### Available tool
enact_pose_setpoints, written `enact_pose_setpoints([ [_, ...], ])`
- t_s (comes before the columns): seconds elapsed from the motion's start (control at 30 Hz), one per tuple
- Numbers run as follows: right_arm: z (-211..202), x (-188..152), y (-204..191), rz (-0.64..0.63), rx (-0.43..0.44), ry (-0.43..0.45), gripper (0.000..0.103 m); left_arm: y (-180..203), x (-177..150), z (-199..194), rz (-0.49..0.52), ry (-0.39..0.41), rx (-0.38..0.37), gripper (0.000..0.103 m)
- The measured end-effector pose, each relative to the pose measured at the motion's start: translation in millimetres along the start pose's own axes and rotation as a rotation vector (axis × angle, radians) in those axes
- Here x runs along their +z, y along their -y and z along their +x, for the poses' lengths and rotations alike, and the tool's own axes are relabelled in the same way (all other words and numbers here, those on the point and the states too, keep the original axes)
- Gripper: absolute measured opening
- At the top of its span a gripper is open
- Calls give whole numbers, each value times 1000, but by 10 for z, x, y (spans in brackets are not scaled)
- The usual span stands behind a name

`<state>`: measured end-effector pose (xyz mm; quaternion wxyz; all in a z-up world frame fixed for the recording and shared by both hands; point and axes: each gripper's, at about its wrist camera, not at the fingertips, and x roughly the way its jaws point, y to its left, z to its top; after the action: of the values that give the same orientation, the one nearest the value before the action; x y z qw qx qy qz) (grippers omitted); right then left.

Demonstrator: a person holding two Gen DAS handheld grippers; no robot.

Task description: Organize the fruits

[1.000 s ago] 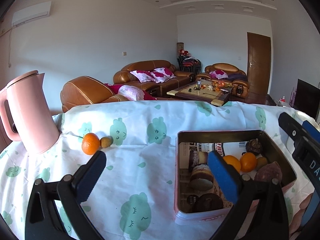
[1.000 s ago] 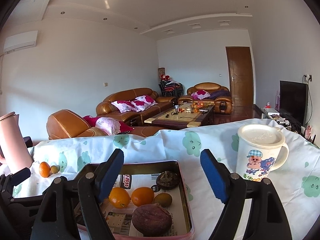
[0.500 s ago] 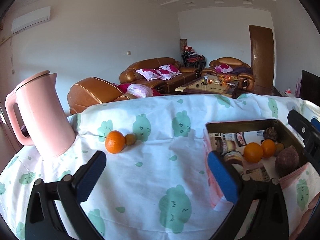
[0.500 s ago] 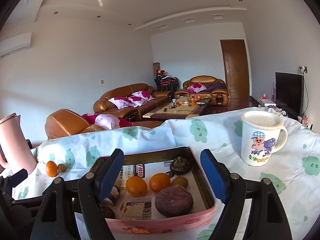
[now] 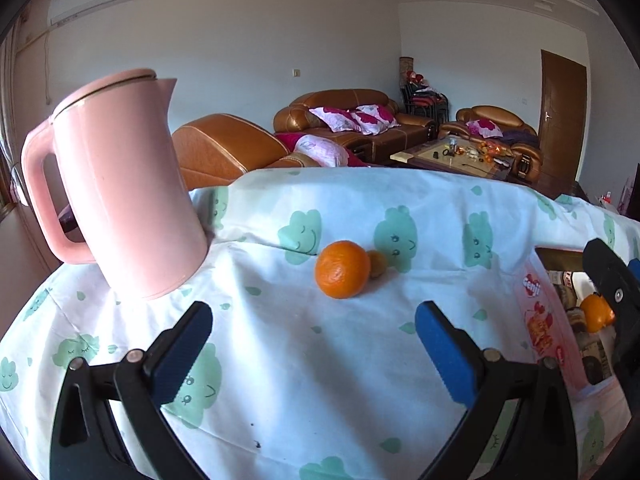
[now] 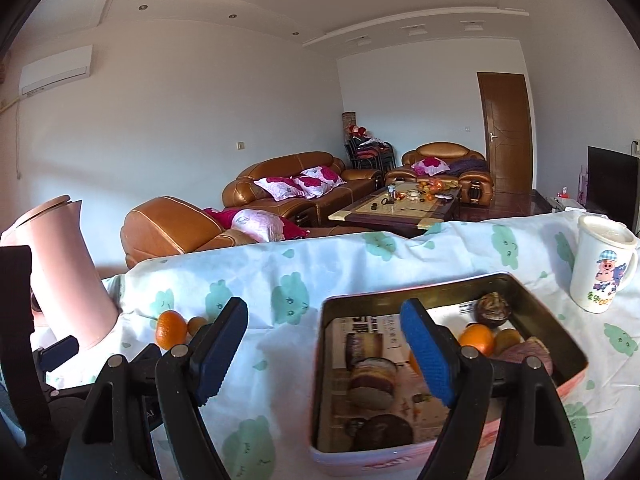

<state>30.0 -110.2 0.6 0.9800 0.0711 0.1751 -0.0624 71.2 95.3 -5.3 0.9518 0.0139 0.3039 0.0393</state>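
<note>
Left tool point(image 5: 312, 344) gapes empty, orange point(image 5: 342, 275) just beyond, small fruit point(image 5: 377, 264) touching it; right tool point(image 6: 324, 344) hangs wide open over the tin point(image 6: 556, 316).

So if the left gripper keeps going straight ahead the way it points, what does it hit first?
Most likely the orange on the tablecloth, lying ahead between the open left gripper fingers; depth is uncertain.

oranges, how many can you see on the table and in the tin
3: one on the tablecloth beside the kettle, two in the tin, the second mostly behind a jaw; more may be hidden.
</note>
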Motion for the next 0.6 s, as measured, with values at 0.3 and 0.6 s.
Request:
enact_pose_setpoints([
  [0.3,110,-13,-320,-22,28,-8,80,-277,153,403,24,-86,-17,100],
  [0.6,119,-9,-245,13,80,-25,80,63,363,911,64,-194,-117,78],
])
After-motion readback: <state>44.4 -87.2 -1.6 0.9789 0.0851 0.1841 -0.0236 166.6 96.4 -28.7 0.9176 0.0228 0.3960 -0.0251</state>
